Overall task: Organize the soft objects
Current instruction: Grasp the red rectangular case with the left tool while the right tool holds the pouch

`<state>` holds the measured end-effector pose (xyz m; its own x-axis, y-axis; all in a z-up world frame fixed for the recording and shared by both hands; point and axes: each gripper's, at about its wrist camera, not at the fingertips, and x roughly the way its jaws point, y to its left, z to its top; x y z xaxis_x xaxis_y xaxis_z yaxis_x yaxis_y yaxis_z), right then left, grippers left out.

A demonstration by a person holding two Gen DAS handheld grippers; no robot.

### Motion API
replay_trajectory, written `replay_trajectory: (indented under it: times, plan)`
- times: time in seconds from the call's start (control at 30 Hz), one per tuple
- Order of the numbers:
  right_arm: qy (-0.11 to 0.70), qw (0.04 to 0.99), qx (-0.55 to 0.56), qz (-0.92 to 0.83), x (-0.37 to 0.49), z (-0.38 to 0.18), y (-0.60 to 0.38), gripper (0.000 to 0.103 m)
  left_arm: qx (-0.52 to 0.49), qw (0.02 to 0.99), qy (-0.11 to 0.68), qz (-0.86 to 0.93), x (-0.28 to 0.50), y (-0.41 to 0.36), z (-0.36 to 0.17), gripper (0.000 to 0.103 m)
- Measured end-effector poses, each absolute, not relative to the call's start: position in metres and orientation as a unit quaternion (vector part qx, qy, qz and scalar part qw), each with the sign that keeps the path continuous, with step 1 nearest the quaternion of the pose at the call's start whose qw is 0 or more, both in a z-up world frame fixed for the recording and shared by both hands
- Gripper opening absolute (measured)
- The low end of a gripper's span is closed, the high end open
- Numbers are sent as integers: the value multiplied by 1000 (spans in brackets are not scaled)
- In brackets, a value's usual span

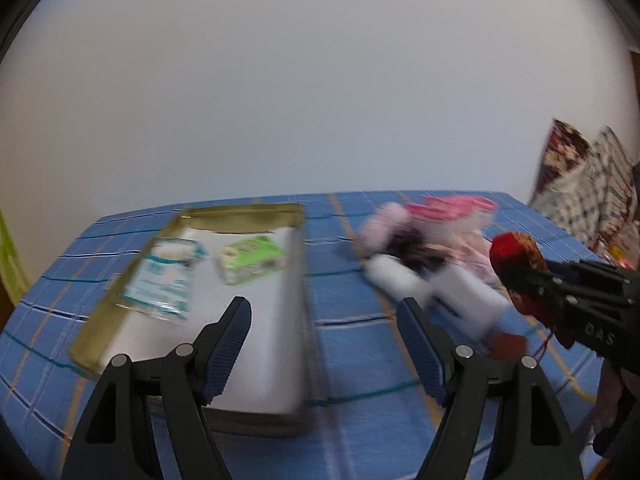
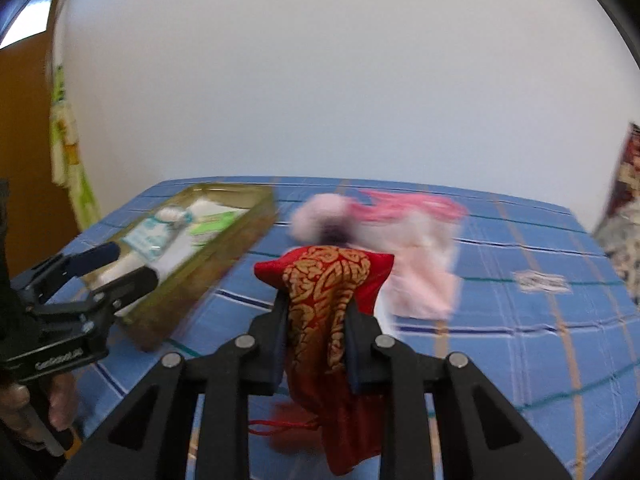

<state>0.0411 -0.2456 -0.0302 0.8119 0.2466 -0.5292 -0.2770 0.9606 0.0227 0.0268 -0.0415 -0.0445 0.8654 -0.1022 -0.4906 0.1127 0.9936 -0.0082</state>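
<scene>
My right gripper [image 2: 316,302] is shut on a red pouch with gold patterning [image 2: 328,276], held above the blue checked tablecloth; its tasselled cord hangs below. In the left wrist view, that pouch [image 1: 516,252] and the right gripper [image 1: 524,284] are at the right. A blurred heap of soft things [image 1: 424,236] lies behind: pink fluff, white and pale pink cloth [image 2: 424,280]. My left gripper [image 1: 324,308] is open and holds nothing, hovering over the near right side of a gold-rimmed tray [image 1: 240,210]. Seen from the right wrist, the left gripper [image 2: 124,266] is at the left by the tray [image 2: 224,264].
Lying in the tray are a teal-and-white packet [image 1: 164,276] and a green packet [image 1: 252,260]. The tablecloth [image 2: 520,360] ends at a white wall. Patterned cloths [image 1: 580,184] are piled off the table's right. A small white patch [image 2: 540,282] lies on the cloth.
</scene>
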Motion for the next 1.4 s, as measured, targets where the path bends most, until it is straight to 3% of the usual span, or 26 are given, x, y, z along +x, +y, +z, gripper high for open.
replay_trajectory:
  times: [0.47,1.0,1.03,1.13,1.4]
  plan:
    - [279,958,19,57,24,-50,-319,24,75,922,334,-184,35,-144,-72,77]
    - [291,956,27,38,37,-61,-328,24,120,883,395,-226,48,-167,-91,77]
    - [291,956,26,37,37,-61,-328,24,116,881,398,-227,49,-166,-91,76]
    - [294,955,31,38,38,-62,-330,24,100,870,410,-256,49,-163,-93,56]
    - [282,958,29,30,34,-61,-330,24,109,883,379,-253,34,-158,-87,45]
